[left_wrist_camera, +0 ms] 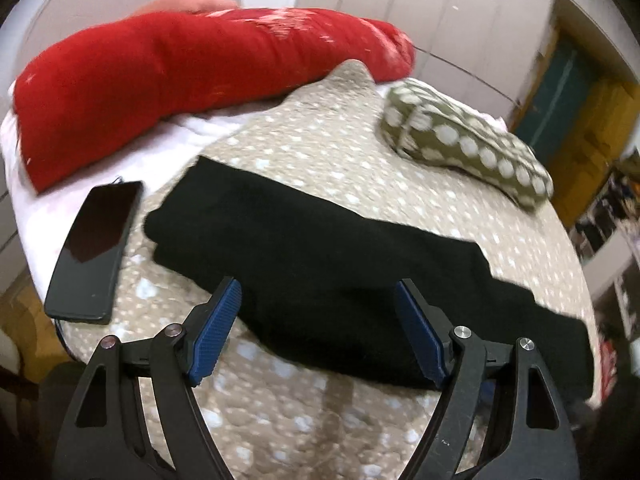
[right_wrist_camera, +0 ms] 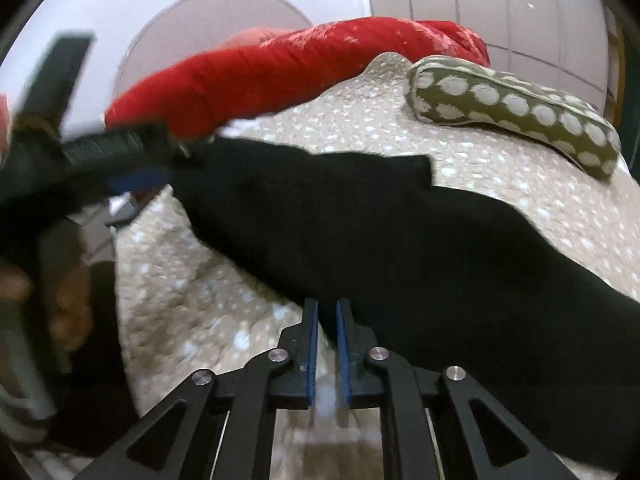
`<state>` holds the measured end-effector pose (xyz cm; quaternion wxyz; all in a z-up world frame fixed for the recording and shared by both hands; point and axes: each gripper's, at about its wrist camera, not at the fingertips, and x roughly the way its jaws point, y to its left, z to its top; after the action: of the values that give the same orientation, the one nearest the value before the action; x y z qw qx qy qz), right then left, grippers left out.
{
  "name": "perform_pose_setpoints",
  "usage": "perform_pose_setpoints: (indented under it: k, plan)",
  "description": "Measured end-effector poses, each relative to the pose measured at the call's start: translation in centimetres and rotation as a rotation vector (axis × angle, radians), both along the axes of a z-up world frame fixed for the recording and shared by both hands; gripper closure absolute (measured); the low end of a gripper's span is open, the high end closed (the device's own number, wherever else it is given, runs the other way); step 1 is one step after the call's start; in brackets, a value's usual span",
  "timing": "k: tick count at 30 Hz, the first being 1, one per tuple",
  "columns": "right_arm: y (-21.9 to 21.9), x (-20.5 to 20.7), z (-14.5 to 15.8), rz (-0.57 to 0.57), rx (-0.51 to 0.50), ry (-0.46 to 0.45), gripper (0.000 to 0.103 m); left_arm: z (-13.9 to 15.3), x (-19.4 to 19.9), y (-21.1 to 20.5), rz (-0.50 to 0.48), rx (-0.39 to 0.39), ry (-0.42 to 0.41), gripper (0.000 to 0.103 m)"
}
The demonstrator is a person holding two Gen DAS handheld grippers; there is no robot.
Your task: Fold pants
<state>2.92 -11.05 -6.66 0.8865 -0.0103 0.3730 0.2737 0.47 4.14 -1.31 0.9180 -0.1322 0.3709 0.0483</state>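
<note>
The black pants [left_wrist_camera: 320, 264] are soft and limp, so take their edge; your left gripper [left_wrist_camera: 318, 312] stands wide, your right gripper [right_wrist_camera: 327, 312] nearly closed and empty.

Black pants [right_wrist_camera: 360, 240] run off the right edge; left claw [right_wrist_camera: 132, 176] (badly blurred) covers their far end

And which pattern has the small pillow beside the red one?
Olive green with large white dots; the small pillow shows best in the right wrist view.

The left gripper [left_wrist_camera: 316, 296] tilts downward with jaws spread wide, nothing between; the right gripper [right_wrist_camera: 327, 308] angles down, jaws nearly together, gripping nothing
</note>
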Motion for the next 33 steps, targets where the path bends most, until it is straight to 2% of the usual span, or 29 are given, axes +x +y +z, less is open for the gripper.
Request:
perform_pose_setpoints:
  k: [2,3,4,6,8,10,13,14,15,16,17,18,24,26,30,33]
  plan:
    - [-3.7,-1.2,1.3,-0.115,0.012,-0.04,0.087,0.1,0.0,-1.0,-0.024,0.014,-0.01,0.024]
    - [-5.9,-1.8,1.7,-0.185,0.018,-0.055,0.081,0.0,0.1,-1.6,-0.04,0.014,-0.013,0.024]
    - [-8.7,-2.2,2.0,-0.288,0.01,-0.061,0.074,0.0,0.1,-2.0,-0.051,0.017,-0.013,0.024]
    - [-14.4,-2.9,2.1,-0.504,-0.029,-0.071,0.065,-0.4,0.4,-2.9,-0.071,0.031,0.0,0.024]
    - [-18.4,-2.9,1.8,-0.642,-0.047,-0.056,0.064,-0.9,0.7,-3.5,-0.081,0.031,0.016,0.024]
    - [-21.4,-2.0,0.8,-0.719,-0.049,-0.022,0.064,-1.3,0.8,-3.8,-0.083,0.038,0.026,0.024]
    - [-22.3,0.3,-1.4,-0.703,-0.06,0.069,0.064,-1.4,0.9,-4.2,-0.082,0.051,0.032,0.024]
    - [-22.5,0.9,-1.9,-0.702,-0.056,0.071,0.064,-1.4,0.9,-4.2,-0.08,0.053,0.034,0.024]
    - [-22.6,1.1,-2.1,-0.701,-0.016,0.063,0.073,-1.4,1.0,-4.2,-0.078,0.054,0.036,0.024]
    - [-22.7,1.0,-2.0,-0.684,0.036,0.064,0.094,-1.4,1.0,-4.1,-0.077,0.055,0.037,0.024]
    - [-22.8,0.8,-1.8,-0.663,0.09,0.069,0.095,-1.4,1.1,-4.1,-0.072,0.057,0.04,0.024]
    - [-22.7,0.4,-1.3,-0.664,0.095,0.05,0.096,-1.4,1.1,-4.1,-0.07,0.057,0.042,0.024]
    - [-23.2,-4.4,2.4,-0.663,0.06,-0.033,0.097,-0.8,0.9,-4.2,-0.072,0.047,0.019,0.024]
    - [-23.2,-4.3,1.2,-0.682,0.016,-0.006,0.097,-1.0,1.0,-4.5,-0.078,0.046,0.025,0.024]
    - [-22.4,-1.5,-2.6,-0.71,-0.072,0.075,0.097,-1.8,0.9,-5.7,-0.116,0.067,0.053,0.024]
    - [-22.8,-2.7,-1.6,-0.733,-0.056,0.049,0.097,-1.3,0.5,-5.9,-0.118,0.095,0.024,0.024]
